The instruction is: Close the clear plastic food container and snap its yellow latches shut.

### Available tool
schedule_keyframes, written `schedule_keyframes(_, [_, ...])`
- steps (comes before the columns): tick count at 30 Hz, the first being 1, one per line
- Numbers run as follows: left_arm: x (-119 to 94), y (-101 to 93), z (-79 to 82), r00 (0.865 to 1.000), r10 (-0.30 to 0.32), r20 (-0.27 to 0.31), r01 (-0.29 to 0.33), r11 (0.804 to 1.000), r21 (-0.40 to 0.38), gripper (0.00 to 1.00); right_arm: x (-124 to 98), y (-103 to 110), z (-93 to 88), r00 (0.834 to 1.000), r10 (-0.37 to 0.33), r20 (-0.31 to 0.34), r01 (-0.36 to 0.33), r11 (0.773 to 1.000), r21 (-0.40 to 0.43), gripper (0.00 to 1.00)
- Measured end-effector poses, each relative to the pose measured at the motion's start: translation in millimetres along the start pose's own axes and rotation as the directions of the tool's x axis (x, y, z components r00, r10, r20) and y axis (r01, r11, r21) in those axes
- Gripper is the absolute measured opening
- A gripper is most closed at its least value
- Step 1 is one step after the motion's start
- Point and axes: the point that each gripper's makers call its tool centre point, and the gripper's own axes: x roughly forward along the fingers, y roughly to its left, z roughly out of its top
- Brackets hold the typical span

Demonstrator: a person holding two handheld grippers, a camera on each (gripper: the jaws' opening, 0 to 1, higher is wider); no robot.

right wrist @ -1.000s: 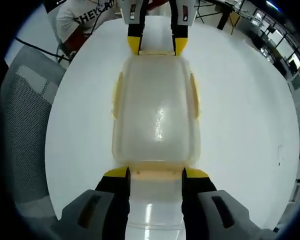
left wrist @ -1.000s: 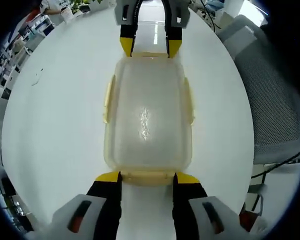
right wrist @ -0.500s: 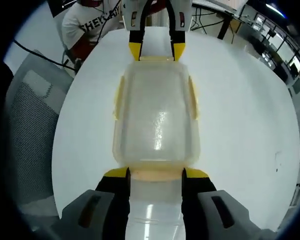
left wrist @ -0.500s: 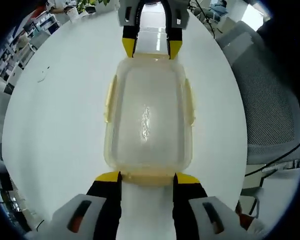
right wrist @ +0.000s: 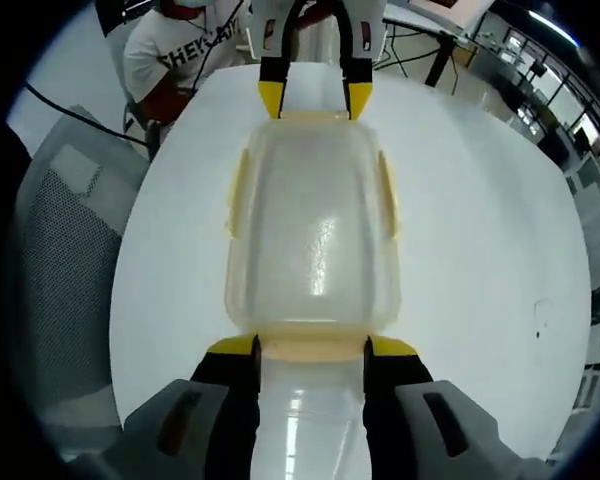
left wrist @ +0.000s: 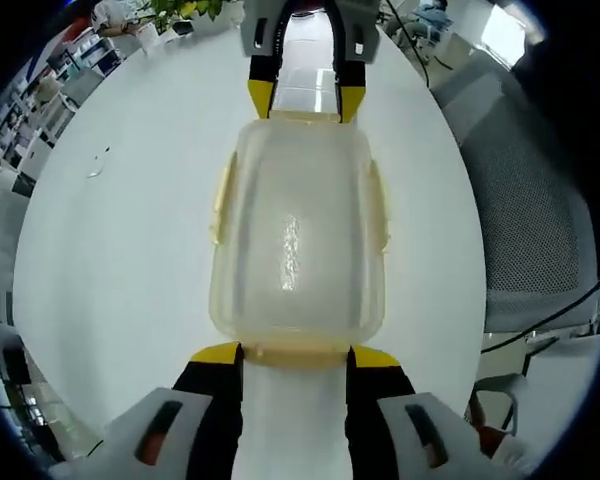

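Btwn both grippers (left wrist: 296, 352) (right wrist: 311, 345): lidded container (left wrist: 298, 240).

We saw a round white desk (left wrist: 110, 260), glossy enough to throw back streaks of ceiling light. On it sat a clear plastic box (left wrist: 298, 240) with its lid on and pale yellow latches along its sides. In the left gripper view a small dark speck (left wrist: 99, 165) lay on the desk well apart from the box; we could not tell what it was.
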Motion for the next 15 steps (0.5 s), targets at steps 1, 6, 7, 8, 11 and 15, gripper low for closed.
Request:
schedule_keyframes(1, [-1,-0.2,0.7,1.000,0.000,0.001,0.000,1.000,0.002,0.35,-2,0,-0.1,1.000,0.004,0.004,-0.004,1.000,0.003,0.37])
schedule_keyframes(6, [-5,4.0,3.7,1.000,0.007,0.009,-0.007,1.000,-0.004,0.35,-5,-6,-0.4,1.000,-0.003,0.012,0.003,1.000,-0.001,0.37])
schedule_keyframes(7, [-6,5.4,4.4,1.000,0.007,0.010,-0.007,1.000,-0.012,0.35,-7,-7,0.0,1.000,-0.006,0.014,0.006,1.000,-0.006,0.37])
schedule_keyframes(8, [-6,5.1,5.1,1.000,0.002,0.011,-0.002,1.000,-0.017,0.35,-9,-7,0.0,1.000,-0.006,0.013,0.006,1.000,-0.011,0.37])
schedule_keyframes(11, [-10,3.8,9.2,1.000,-0.004,0.006,0.004,1.000,-0.008,0.35,-14,-6,-0.4,1.000,-0.003,0.016,0.003,1.000,-0.013,0.37])
schedule_keyframes(15, [-17,8.6,14.3,1.000,0.007,0.009,-0.007,1.000,0.003,0.35,-21,-9,-2.1,1.000,-0.013,0.024,0.013,1.000,-0.005,0.37])
